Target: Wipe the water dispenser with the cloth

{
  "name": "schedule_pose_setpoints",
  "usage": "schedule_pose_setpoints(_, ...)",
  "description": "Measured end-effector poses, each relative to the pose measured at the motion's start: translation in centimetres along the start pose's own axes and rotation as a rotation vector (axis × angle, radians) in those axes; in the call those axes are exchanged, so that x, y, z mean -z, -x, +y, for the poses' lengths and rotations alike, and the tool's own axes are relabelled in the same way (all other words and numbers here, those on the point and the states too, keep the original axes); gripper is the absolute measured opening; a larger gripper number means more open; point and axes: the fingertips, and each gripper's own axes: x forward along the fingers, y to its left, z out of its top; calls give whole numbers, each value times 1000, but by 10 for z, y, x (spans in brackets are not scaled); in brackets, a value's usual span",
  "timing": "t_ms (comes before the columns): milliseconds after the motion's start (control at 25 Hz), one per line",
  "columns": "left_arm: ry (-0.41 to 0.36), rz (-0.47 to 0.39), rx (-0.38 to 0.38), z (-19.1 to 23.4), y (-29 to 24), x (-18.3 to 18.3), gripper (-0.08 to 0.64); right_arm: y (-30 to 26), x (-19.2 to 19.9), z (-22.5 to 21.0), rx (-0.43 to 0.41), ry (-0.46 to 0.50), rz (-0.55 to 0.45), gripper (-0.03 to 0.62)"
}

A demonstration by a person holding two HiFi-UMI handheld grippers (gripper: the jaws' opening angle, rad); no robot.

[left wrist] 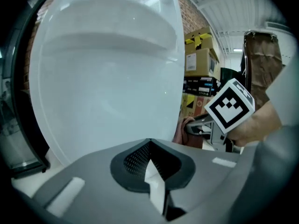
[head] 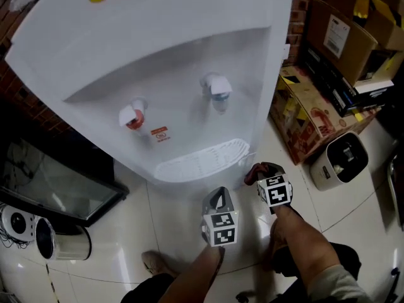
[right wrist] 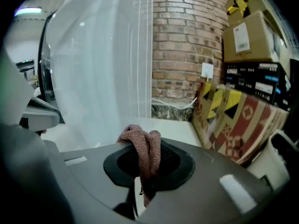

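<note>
The right tool (head: 259, 171) is clamped on the brown cloth (right wrist: 141, 148), just beside the lower right front corner of the water dispenser (head: 158, 74). The left tool (head: 219, 199) seems closed and empty. Little cloth pokes past the jaws, so bare plastic may scrape the panel.

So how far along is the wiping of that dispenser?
Done: nothing I can see; the dispenser shows no wiped streak. In hand: the right gripper pinches the cloth beside the dispenser's lower front; the left gripper is shut and empty. Left: seemingly the whole wipe.
</note>
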Motion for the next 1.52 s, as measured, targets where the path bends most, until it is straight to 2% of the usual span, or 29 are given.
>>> schedule_pose_setpoints(80, -16, -84, 1, -4, 11, -48, 0, 24, -58, -16, -18, 50, -76, 52)
schedule_pose_setpoints(200, -28, -151, -3, -22, 54, -102, 0, 91, -119, -27, -31, 112, -171, 52)
schedule_pose_setpoints(240, -30, -166, -6, -27, 69, -118, 0, 114, -135, -30, -32, 97, -210, 52)
schedule_pose_setpoints(360, -19, -215, -3, -37, 110, -166, 0, 173, -189, -35, -43, -38, -358, 52)
schedule_pose_setpoints(440, -21, -254, -2, -38, 132, -191, 0, 206, -225, -28, -66, -95, -467, 52)
schedule_pose_setpoints(520, -43, -286, -4, -41, 140, -207, 0, 237, -248, -17, -84, -58, -570, 52)
schedule_pose_setpoints(640, -58, -339, -49, -47, 133, -226, 0, 270, -266, -2, -154, 115, -644, 52)
schedule_pose_setpoints(680, -50, -338, -77, -44, 132, -226, 0, 278, -272, 3, -186, 145, -659, 52)
schedule_pose_setpoints(840, -17, -307, -133, -47, 125, -226, 0, 302, -311, -15, -267, 66, -760, 52)
schedule_pose_setpoints(960, -14, -326, -166, -54, 123, -245, 0, 305, -341, -30, -303, 63, -797, 52)
schedule_pose_setpoints(1240, 51, -397, -337, -37, 147, -291, 0, 284, -359, -11, -475, 163, -772, 52)
schedule_pose_setpoints(1360, 71, -391, -402, -30, 158, -304, 0, 285, -372, -11, -531, 209, -776, 54)
schedule_pose_setpoints(1520, 100, -382, -518, -26, 170, -326, 0, 296, -397, -15, -651, 248, -806, 54)
